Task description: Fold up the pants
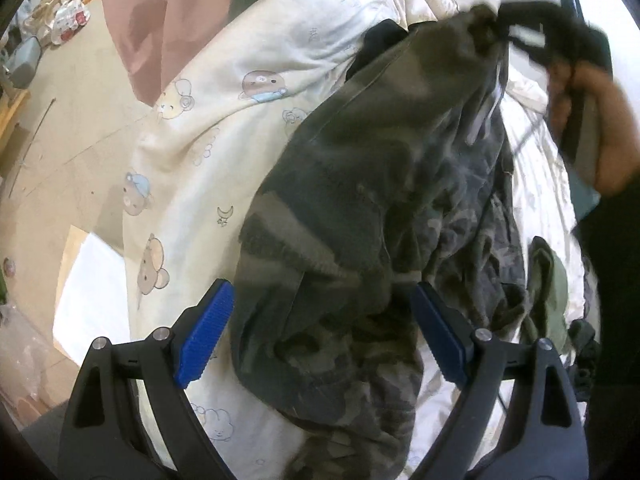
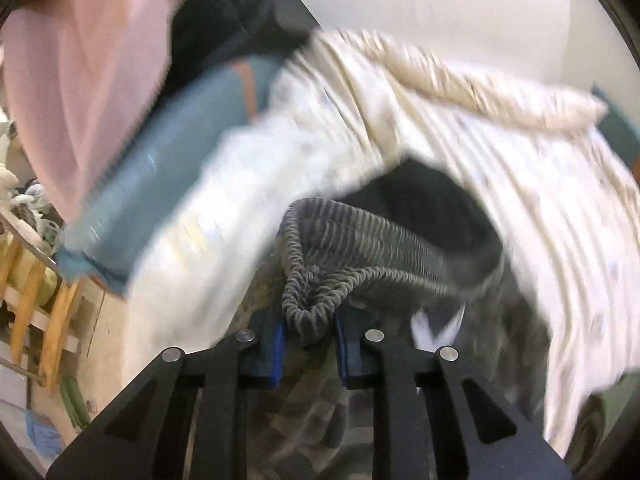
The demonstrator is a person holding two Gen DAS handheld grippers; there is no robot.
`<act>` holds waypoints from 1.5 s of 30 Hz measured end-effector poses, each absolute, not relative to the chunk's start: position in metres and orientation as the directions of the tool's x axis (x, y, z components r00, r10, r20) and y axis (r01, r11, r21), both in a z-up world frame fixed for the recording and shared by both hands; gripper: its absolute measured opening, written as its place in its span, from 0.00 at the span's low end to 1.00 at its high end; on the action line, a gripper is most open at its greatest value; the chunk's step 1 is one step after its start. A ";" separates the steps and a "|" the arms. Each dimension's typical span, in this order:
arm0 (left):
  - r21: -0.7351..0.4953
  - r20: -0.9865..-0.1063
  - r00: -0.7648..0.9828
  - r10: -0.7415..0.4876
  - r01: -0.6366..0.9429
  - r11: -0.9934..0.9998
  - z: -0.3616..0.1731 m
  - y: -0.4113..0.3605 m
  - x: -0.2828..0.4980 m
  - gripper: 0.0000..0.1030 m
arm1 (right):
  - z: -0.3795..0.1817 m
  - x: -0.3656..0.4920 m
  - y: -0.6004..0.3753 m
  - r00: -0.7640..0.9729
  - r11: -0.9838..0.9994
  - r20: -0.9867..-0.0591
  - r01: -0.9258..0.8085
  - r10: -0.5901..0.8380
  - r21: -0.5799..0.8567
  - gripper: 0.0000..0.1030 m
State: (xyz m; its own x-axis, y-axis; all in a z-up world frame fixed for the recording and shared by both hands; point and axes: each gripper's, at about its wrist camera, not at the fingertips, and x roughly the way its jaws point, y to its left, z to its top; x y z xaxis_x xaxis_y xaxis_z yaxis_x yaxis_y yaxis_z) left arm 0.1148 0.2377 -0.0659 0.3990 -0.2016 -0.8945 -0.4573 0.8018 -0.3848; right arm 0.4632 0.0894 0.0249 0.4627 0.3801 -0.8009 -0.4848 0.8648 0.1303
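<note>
The ribbed waistband [image 2: 360, 252] of the camouflage pants [image 1: 360, 200] is pinched between the nearly closed jaws of the right gripper [image 2: 308, 344] and held lifted. The jaws of the left gripper [image 1: 320, 320] are spread wide, with the hanging pants seen between them, above the bear-print bedsheet [image 1: 192, 152].

A cream bedsheet [image 1: 224, 128] printed with cartoon bears covers the bed. At eleven o'clock hangs a pink cloth [image 1: 148, 28]. A white board [image 1: 90, 300] lies on the floor at eight o'clock.
</note>
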 end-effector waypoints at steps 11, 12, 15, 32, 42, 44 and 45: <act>-0.370 -0.899 0.396 -0.184 -0.465 0.805 -0.066 0.241 0.123 0.86 | -0.092 0.525 0.181 0.242 0.871 -0.910 -0.447 0.338 0.205 0.74; -0.370 -0.900 0.395 -0.187 -0.463 0.805 -0.066 0.241 0.123 0.86 | -0.097 0.518 0.183 0.264 0.867 -0.912 -0.470 0.315 0.164 0.74; -0.373 -0.900 0.391 -0.192 -0.463 0.804 -0.068 0.241 0.121 0.86 | -0.085 0.491 0.173 0.282 0.837 -0.901 -0.529 0.330 0.141 0.74; -0.276 -0.941 0.304 -0.150 -0.430 0.860 -0.098 0.209 0.128 0.86 | 0.025 0.312 -0.155 0.373 0.875 -0.818 -0.386 0.438 0.292 0.82; -0.124 -0.992 0.062 -0.112 -0.249 0.961 -0.168 0.137 0.105 0.86 | -0.134 0.227 -0.257 0.207 0.905 -0.881 -0.126 0.425 0.407 0.82; -0.070 -0.997 0.025 -0.066 -0.230 0.971 -0.184 0.130 0.100 0.79 | -0.148 0.225 -0.245 0.227 0.910 -0.886 -0.195 0.404 0.366 0.82; -0.038 -0.999 0.030 -0.032 -0.210 0.977 -0.186 0.126 0.099 0.66 | -0.153 0.225 -0.238 0.232 0.917 -0.896 -0.228 0.379 0.328 0.82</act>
State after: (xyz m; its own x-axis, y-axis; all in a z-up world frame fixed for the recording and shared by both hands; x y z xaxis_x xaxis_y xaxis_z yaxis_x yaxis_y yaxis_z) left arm 0.0990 0.1260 -0.1861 0.0303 -0.0320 -0.9990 -0.2097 0.9770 -0.0377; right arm 0.2246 -0.2376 -0.1529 0.2319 0.3787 -0.8960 -0.2279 0.9166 0.3284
